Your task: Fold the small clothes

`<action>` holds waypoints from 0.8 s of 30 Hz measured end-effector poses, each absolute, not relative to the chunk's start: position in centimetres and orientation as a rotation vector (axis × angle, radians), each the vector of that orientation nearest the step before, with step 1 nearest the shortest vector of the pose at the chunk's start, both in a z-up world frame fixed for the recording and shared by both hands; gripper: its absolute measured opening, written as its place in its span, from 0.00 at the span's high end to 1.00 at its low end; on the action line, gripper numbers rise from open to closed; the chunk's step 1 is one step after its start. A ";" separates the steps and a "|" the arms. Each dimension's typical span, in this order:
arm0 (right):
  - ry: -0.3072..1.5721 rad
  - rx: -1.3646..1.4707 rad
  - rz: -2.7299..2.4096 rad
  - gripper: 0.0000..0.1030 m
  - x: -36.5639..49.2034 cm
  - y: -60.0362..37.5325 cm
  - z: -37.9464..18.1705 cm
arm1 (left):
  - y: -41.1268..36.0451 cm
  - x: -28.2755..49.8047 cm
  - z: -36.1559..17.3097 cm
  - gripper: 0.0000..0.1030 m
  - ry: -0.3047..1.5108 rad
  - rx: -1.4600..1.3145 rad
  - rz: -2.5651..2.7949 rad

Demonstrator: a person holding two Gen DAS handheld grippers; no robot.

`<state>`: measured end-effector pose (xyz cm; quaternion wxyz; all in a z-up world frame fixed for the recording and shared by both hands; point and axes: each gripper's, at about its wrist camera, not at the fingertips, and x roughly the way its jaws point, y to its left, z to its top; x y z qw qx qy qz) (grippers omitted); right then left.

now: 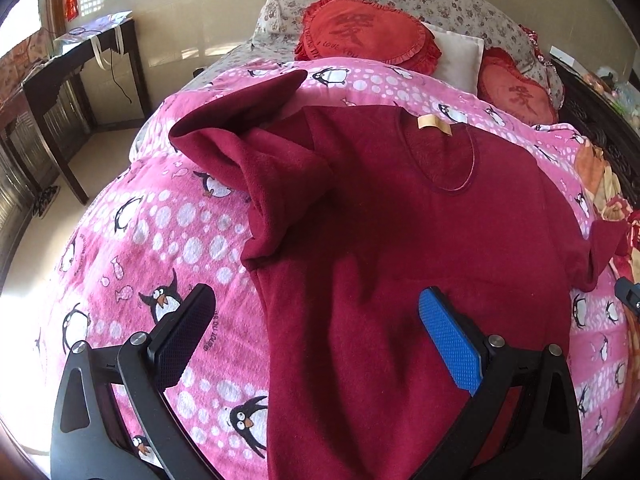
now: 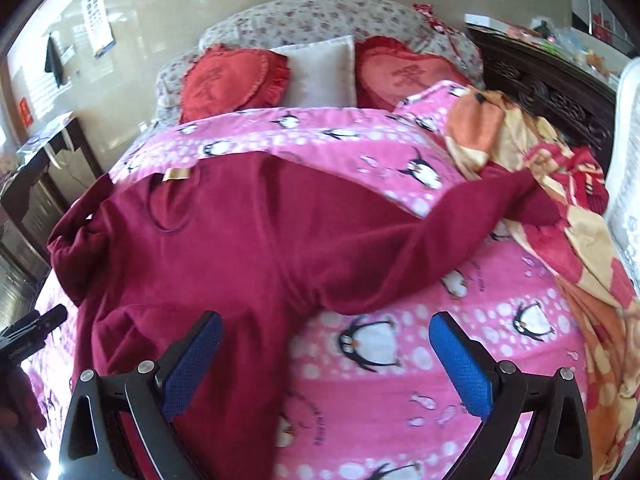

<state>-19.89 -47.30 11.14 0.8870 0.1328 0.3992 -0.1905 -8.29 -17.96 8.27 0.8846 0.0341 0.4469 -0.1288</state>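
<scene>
The right tongs (image 2: 325,334) are wide open above a dark red top (image 2: 224,240) lying flat on a pink penguin blanket (image 2: 440,360), holding nothing.

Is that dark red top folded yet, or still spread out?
Mostly spread. The dark red top lies flat on the penguin blanket, collar showing; only its left sleeve is bunched up.

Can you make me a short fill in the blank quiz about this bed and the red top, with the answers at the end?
1. The top lies on a pink blanket printed with ____.
2. Both the left gripper and the right gripper are ____.
3. The two red cushions are shaped like ____.
4. The tag at the top's neck is coloured ____.

Answers: penguins; open; hearts; tan
</scene>
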 end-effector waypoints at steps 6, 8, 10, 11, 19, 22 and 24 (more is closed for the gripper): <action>0.819 0.267 -0.363 0.00 -17.7 -44.6 11.4 | -18.2 -8.1 8.4 0.01 0.922 0.072 -0.271; 0.820 0.263 -0.353 0.00 -17.2 -44.0 11.4 | -18.2 -8.1 8.4 0.01 0.925 0.071 -0.275; 0.820 0.263 -0.344 0.00 -16.9 -43.7 11.3 | -18.3 -8.0 8.4 0.01 0.925 0.073 -0.279; 0.817 0.267 -0.336 0.00 -16.7 -43.4 11.3 | -18.4 -8.0 8.4 0.01 0.923 0.076 -0.281; 0.829 0.256 -0.312 0.00 -14.9 -41.9 10.7 | -18.3 -7.3 7.7 0.01 0.936 0.081 -0.270; 0.828 0.246 -0.308 0.00 -14.0 -41.3 10.4 | -18.3 -6.9 7.5 0.01 0.941 0.076 -0.264; 0.826 0.242 -0.304 0.00 -13.6 -41.0 10.3 | -18.1 -6.6 7.3 0.01 0.943 0.072 -0.260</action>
